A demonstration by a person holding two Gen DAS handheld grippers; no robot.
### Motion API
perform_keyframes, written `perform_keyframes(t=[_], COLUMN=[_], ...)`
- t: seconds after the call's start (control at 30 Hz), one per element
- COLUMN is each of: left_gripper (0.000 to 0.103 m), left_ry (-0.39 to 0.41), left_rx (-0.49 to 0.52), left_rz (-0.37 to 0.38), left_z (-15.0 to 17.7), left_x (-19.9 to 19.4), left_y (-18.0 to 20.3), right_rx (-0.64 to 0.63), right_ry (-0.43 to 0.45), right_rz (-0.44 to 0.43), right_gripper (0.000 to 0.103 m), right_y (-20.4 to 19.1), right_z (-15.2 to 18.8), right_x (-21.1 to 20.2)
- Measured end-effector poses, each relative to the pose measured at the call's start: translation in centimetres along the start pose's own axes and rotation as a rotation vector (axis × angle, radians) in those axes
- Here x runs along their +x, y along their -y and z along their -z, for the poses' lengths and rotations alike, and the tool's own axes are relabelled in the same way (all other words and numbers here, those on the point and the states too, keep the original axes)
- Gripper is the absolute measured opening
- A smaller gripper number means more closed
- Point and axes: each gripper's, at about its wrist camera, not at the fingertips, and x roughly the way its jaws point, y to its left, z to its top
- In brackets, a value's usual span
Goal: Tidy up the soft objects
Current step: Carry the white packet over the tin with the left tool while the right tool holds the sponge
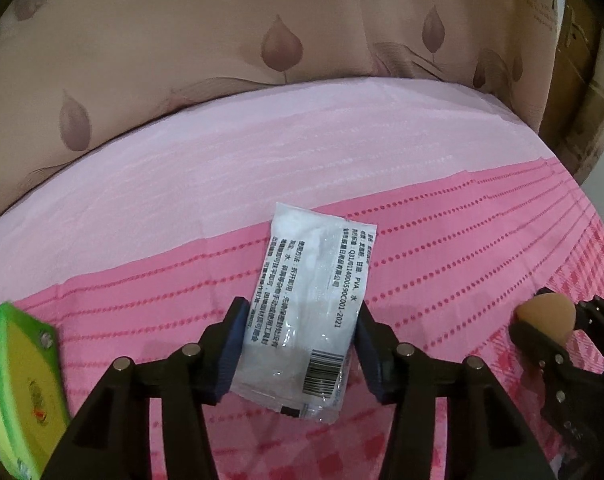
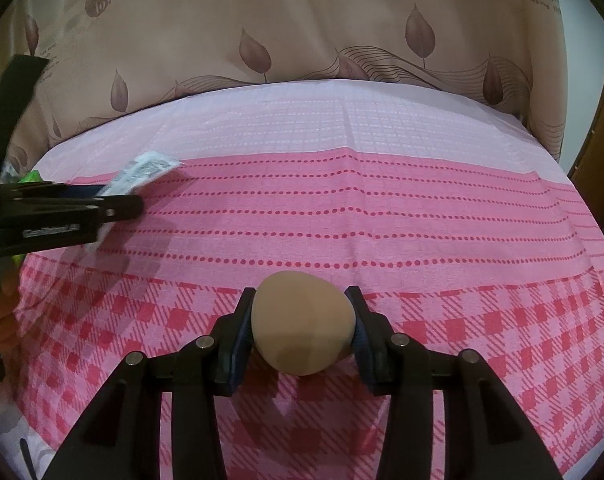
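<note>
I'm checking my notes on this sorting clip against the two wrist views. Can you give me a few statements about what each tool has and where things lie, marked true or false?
1. The right tool is shut on a tan egg-shaped sponge. True.
2. A clear packet printed with black text and a barcode lies between the left tool's fingers. True.
3. The packet is sealed inside the green box. False: the green box lies apart from it, at the left edge of the left wrist view.
4. The cloth under the tools is plain blue. False: it is pink, with dotted stripes and a checked band.
5. Both tools hold sponges. False: only the right one does.
</note>
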Motion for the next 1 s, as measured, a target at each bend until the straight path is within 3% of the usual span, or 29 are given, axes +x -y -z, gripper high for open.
perform_keyframes(t=[1.0], left_gripper=[0.051], left_ry=[0.124], left_rx=[-0.084], left_rz=[-0.199], left_z=[5.8], left_x=[-12.2], left_y=[-3.8], right_rx=[-0.017], right_ry=[0.000], right_rz=[0.018], right_gripper=[0.043], right_y=[0.0], right_z=[0.0], right_x=[0.3])
